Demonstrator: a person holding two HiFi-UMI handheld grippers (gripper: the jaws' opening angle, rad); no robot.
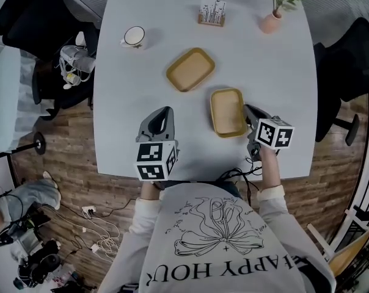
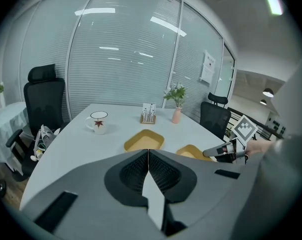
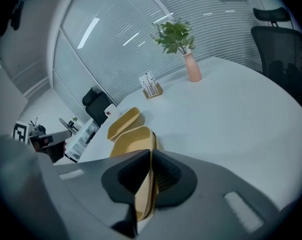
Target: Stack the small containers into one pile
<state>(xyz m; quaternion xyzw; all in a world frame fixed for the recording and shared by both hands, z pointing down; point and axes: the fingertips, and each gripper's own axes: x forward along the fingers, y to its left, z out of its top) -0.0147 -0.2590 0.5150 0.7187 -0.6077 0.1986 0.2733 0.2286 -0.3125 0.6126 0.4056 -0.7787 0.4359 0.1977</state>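
Observation:
Two shallow yellow containers lie on the white table [image 1: 129, 102]. The far container [image 1: 190, 69] [image 2: 144, 141] [image 3: 123, 121] sits near the middle. The near container [image 1: 227, 112] [image 2: 191, 152] [image 3: 133, 141] lies just right of it, closer to me. My right gripper [image 1: 248, 110] [image 3: 151, 154] is shut on the near container's right rim, which runs between the jaws. My left gripper [image 1: 165, 110] [image 2: 148, 151] is shut with nothing in it, to the left of the near container.
A white mug [image 1: 134, 36] stands at the far left. A card holder [image 1: 212, 13] and a pink vase with a plant [image 1: 272, 20] stand at the far edge. Black office chairs [image 1: 349, 66] flank the table.

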